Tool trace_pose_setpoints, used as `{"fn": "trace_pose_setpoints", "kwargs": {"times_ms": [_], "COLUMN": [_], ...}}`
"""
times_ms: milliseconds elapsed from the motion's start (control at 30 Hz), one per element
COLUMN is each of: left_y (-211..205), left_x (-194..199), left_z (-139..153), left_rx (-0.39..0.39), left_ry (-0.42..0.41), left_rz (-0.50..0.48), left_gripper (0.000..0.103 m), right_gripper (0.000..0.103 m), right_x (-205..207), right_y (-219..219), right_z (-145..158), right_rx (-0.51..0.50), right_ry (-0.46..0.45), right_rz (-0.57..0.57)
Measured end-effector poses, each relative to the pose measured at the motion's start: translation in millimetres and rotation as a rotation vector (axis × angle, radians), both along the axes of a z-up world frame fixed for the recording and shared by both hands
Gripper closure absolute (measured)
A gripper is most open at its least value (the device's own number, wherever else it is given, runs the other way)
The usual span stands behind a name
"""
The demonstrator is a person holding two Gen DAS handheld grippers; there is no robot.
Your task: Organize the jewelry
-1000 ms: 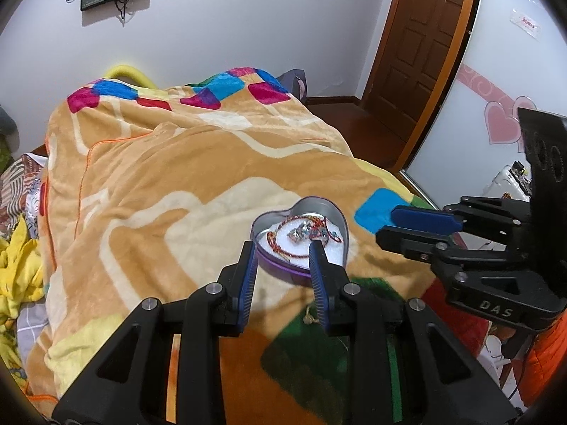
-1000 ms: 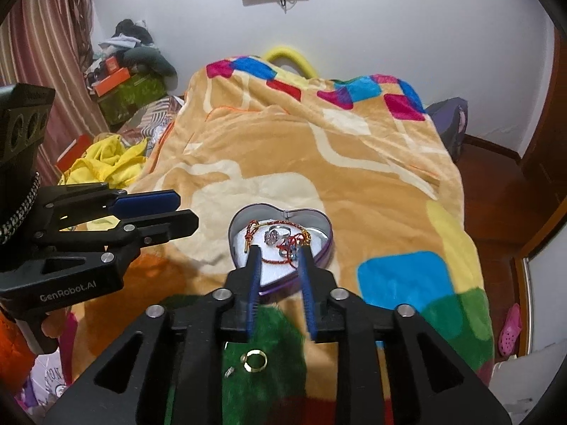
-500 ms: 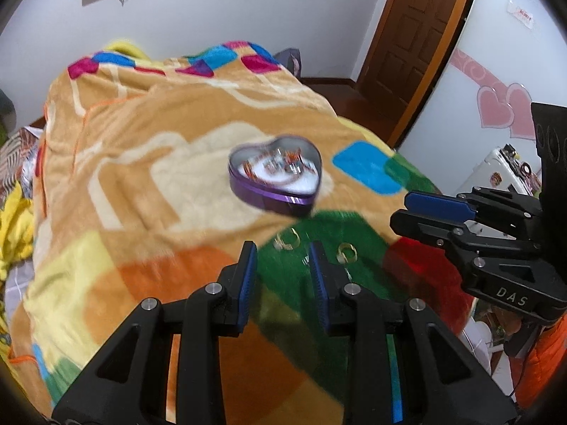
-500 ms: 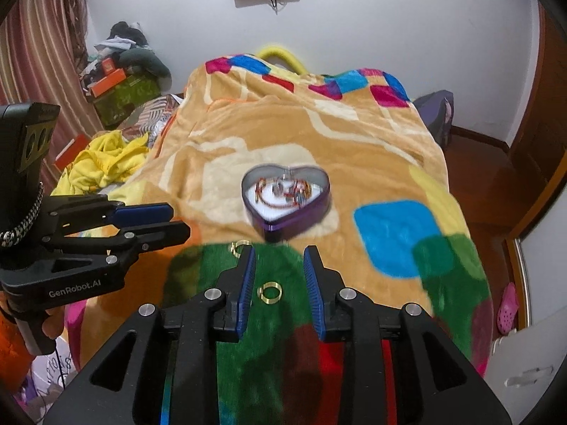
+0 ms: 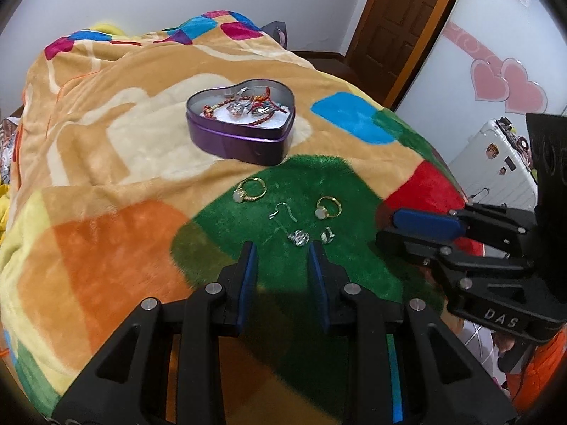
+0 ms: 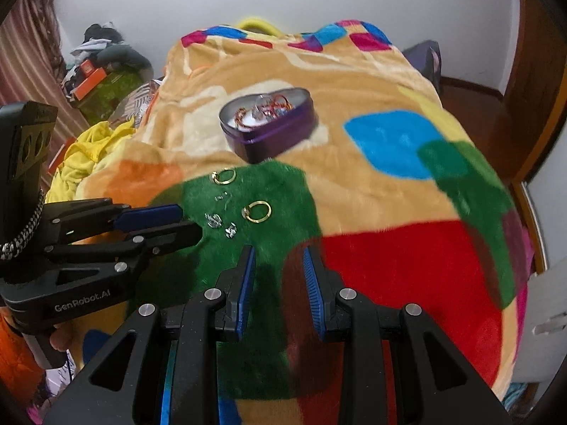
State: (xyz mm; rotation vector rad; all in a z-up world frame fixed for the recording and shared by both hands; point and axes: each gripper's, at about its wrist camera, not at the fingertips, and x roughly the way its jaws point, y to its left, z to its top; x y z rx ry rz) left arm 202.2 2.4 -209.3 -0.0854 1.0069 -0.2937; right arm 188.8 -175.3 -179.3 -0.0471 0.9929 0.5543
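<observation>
A purple heart-shaped tin (image 5: 244, 131) sits on the blanket and holds a red cord bracelet and silver pieces; it also shows in the right wrist view (image 6: 269, 127). On the green patch lie two gold rings (image 5: 250, 189) (image 5: 327, 207), a silver hook earring (image 5: 283, 212) and small silver pieces (image 5: 299, 237). My left gripper (image 5: 283, 251) is open and empty, just short of the silver pieces. My right gripper (image 6: 278, 253) is open and empty, to the right of the rings (image 6: 257, 210).
The colourful fleece blanket (image 5: 106, 141) covers a bed. A wooden door (image 5: 397, 17) and white wardrobe stand to the right. Yellow clothes (image 6: 88, 152) and boxes are piled on the left floor.
Both grippers have drawn back from the tin toward the near edge of the bed and dropped lower. The loose rings and earrings on the green patch came into view.
</observation>
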Motion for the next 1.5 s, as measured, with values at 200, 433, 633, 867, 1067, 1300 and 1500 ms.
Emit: {"fn": "trace_pose_setpoints", "kwargs": {"times_ms": [200, 433, 633, 867, 1067, 1300, 1500], "left_y": [-5, 4, 14, 25, 27, 30, 33], "left_x": [10, 7, -7, -17, -18, -20, -22], "left_z": [-6, -4, 9, 17, 25, 43, 61], "left_rx": [-0.015, -0.068, -0.013, 0.007, 0.004, -0.001, -0.011], "left_ry": [0.008, 0.006, -0.05, -0.076, -0.101, -0.145, -0.192], "left_rz": [-0.016, -0.002, 0.032, 0.051, 0.065, 0.078, 0.088], "left_gripper": [0.082, 0.092, 0.092, 0.092, 0.092, 0.092, 0.092], "right_gripper": [0.078, 0.078, 0.078, 0.089, 0.098, 0.099, 0.099], "right_x": [-4, -4, -3, 1, 0, -4, -5], "right_y": [-1, 9, 28, 44, 43, 35, 25], "right_z": [-1, -2, -4, -11, -8, 9, 31], "right_rx": [0.011, 0.017, 0.022, -0.01, -0.009, 0.009, 0.015], "right_ry": [-0.019, -0.03, -0.025, -0.037, -0.052, -0.095, -0.153], "right_rz": [-0.006, 0.012, 0.056, 0.067, 0.064, 0.042, 0.012]}}
